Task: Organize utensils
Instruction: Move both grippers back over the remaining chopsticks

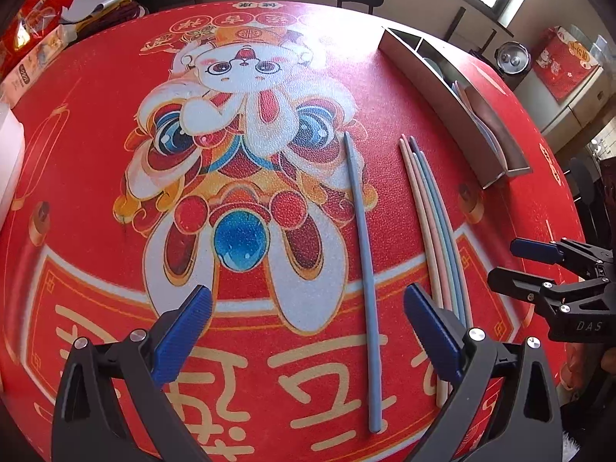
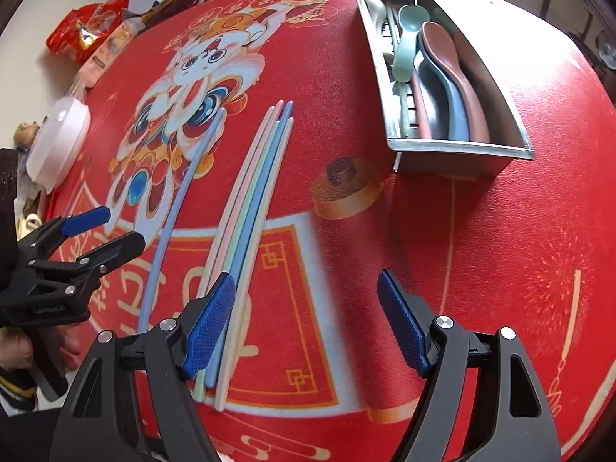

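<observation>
A single blue chopstick (image 1: 362, 246) (image 2: 184, 184) lies on the red printed mat (image 1: 96, 154). To its right lies a tight bundle of pink, green, blue and cream chopsticks (image 1: 427, 223) (image 2: 254, 200). My left gripper (image 1: 308, 308) (image 2: 111, 231) is open above the mat, and the single chopstick runs below the gap between its fingers. My right gripper (image 2: 308, 288) (image 1: 516, 265) is open with nothing between its pads; the bundle passes under its left finger (image 2: 215, 319). A metal utensil tray (image 2: 458, 150) (image 1: 454, 107) at the far right holds green, pink and blue spoons (image 2: 442, 77).
A white lidded container (image 2: 57, 142), red snack packets (image 2: 84, 30) and a small box (image 2: 104, 57) line the mat's left edge. A metal pot (image 1: 512, 57) stands beyond the tray. A person's hand (image 2: 15, 342) holds the left gripper.
</observation>
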Demonstrator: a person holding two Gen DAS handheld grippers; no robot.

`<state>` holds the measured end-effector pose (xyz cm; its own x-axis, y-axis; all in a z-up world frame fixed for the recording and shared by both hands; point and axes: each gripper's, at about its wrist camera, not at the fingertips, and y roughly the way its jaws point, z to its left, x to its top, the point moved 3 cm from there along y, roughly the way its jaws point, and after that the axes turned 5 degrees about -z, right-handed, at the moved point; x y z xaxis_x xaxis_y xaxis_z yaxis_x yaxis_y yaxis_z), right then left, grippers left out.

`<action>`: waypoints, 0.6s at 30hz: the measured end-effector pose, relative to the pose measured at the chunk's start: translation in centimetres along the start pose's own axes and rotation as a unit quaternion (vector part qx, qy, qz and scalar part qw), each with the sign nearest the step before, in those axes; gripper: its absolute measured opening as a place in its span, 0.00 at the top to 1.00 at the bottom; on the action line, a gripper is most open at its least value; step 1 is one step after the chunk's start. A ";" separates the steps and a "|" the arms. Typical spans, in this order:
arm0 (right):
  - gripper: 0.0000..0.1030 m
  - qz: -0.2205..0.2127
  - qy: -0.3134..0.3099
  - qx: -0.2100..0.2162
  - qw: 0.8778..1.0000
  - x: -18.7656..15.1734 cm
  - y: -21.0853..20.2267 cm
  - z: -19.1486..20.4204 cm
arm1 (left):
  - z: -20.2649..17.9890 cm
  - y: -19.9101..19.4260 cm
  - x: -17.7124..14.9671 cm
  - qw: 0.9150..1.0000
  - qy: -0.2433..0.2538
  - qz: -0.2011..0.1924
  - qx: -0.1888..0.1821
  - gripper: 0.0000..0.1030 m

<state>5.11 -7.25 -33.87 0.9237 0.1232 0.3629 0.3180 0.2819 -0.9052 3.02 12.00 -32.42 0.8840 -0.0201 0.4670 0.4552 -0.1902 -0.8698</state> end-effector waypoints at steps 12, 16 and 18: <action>0.16 0.016 -0.024 -0.055 0.998 -0.3 1.7 1.0 | -0.1 1.0 -0.5 0.999 0.033 0.009 -0.007 0.06; 0.15 0.019 -0.037 -0.066 0.997 -0.4 1.9 1.2 | -0.3 1.3 -0.3 0.999 0.044 0.006 -0.004 0.06; 0.15 0.019 -0.039 -0.066 0.997 -0.4 1.9 1.1 | -0.5 1.4 -0.3 0.999 0.051 0.004 -0.003 0.06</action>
<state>5.10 -5.70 -35.47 0.9179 0.2066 0.3389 0.3129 0.1485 -0.9381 3.37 11.29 -33.66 0.8722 -0.1218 0.4738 0.4469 -0.1953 -0.8730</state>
